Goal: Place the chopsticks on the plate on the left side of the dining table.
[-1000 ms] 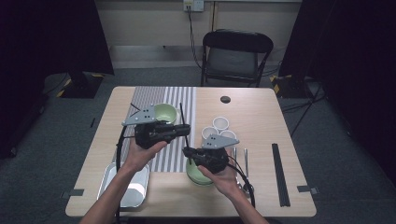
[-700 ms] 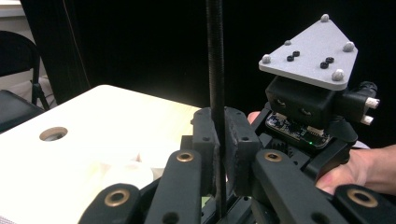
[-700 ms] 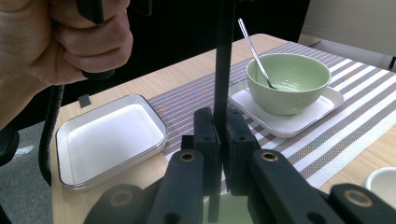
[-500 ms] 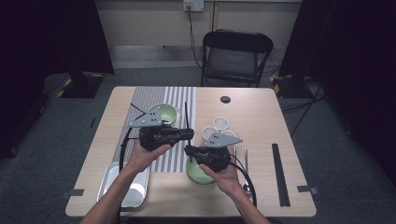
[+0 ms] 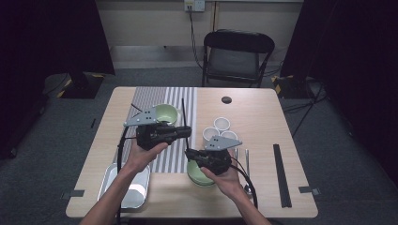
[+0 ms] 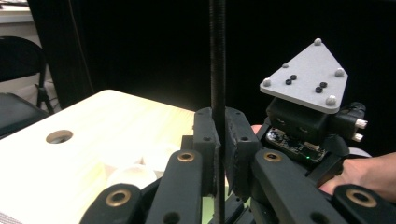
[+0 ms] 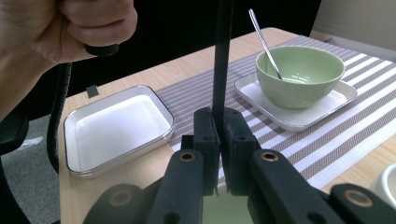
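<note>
A thin black chopstick (image 5: 183,111) stands upright above the middle of the table. My left gripper (image 5: 187,131) is shut on it, and in the left gripper view the chopstick (image 6: 217,56) rises from between the pressed jaws of that gripper (image 6: 217,135). Just below, my right gripper (image 5: 188,152) grips the same chopstick (image 7: 222,51). The jaws of this gripper (image 7: 219,126) have just been closing on it. The two grippers sit tip to tip, close together.
A green bowl (image 7: 299,77) with a spoon sits on a white square plate on the striped placemat (image 5: 159,98). Another green bowl (image 5: 197,177) lies under my right hand. White cups (image 5: 220,124), a metal tray (image 7: 116,123), cutlery (image 5: 247,164) and a black strip (image 5: 281,176) surround them.
</note>
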The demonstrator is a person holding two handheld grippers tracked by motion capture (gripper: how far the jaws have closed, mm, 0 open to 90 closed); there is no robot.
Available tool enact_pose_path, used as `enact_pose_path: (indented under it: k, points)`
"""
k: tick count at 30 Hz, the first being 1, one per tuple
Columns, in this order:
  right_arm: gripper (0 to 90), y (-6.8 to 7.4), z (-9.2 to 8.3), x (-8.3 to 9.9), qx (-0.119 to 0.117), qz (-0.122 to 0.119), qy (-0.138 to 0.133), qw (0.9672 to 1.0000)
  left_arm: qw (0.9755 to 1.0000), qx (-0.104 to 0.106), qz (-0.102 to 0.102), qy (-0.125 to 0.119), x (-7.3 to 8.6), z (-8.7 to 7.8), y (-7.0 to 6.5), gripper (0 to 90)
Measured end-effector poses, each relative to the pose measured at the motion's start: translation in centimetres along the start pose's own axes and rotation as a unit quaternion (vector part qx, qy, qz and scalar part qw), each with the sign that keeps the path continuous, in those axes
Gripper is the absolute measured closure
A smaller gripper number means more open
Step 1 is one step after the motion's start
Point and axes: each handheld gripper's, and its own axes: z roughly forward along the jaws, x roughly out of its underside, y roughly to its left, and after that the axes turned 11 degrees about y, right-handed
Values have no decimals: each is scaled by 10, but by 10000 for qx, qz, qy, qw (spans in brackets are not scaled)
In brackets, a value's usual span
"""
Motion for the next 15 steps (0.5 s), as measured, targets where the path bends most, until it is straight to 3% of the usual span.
enact_pose_path:
  k: [8,15]
  points:
    - [860,-6,-9,-5,114,88,-112,9998,9992,-21,24,389,8,20,2,844]
    - [850,-9,-9,-8,61,157,-228,9996,9994,3,-48,333,9,20,3,848]
